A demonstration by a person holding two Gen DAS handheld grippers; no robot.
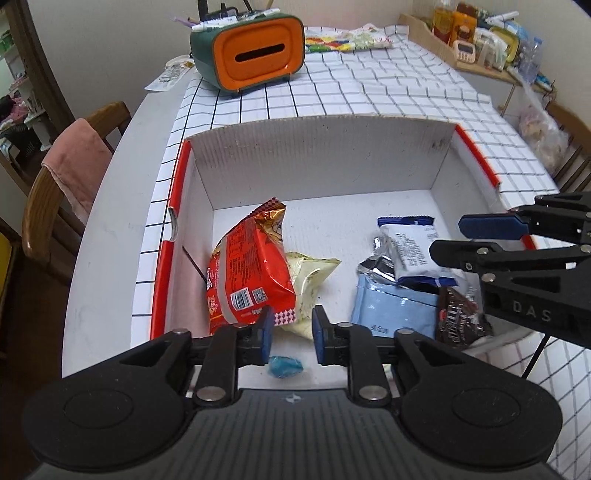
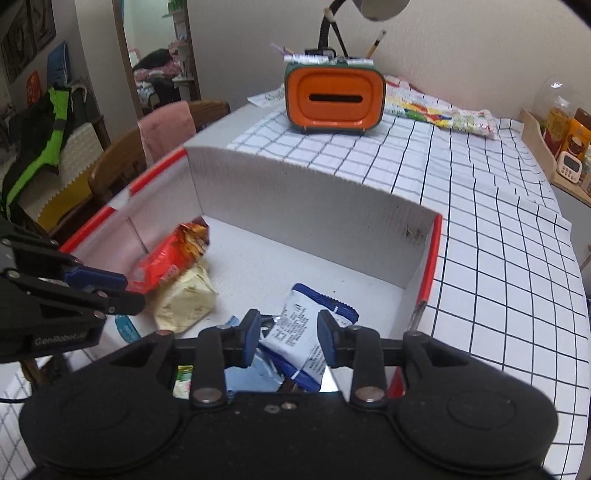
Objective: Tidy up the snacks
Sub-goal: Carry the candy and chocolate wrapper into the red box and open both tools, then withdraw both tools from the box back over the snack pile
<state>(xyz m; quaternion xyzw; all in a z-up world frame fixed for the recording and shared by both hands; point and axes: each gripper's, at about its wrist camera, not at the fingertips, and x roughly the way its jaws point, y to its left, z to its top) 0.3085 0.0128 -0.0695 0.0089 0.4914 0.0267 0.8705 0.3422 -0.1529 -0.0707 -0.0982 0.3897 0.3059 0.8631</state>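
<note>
A white cardboard box [image 1: 325, 162] with red edges holds the snacks. At its left lie a red snack bag [image 1: 251, 273] and a pale yellow packet [image 1: 314, 277]. At the right are a white-and-blue packet [image 1: 410, 251], a light blue packet [image 1: 391, 310] and a dark chocolate packet [image 1: 458, 317]. My left gripper [image 1: 293, 332] hangs open over the near floor with nothing between its pads; a small blue candy [image 1: 286, 366] lies just below it. My right gripper [image 2: 289, 339] is open above the white-and-blue packet [image 2: 299, 328], and its pads do not press on it.
An orange-and-green tissue box [image 1: 255, 55] stands beyond the box on the checked tablecloth [image 1: 369, 88]. A colourful bag [image 1: 347, 38] lies at the back. A wooden tray of bottles [image 1: 480, 33] is at the far right. A chair with a pink towel [image 1: 74, 162] stands left of the table.
</note>
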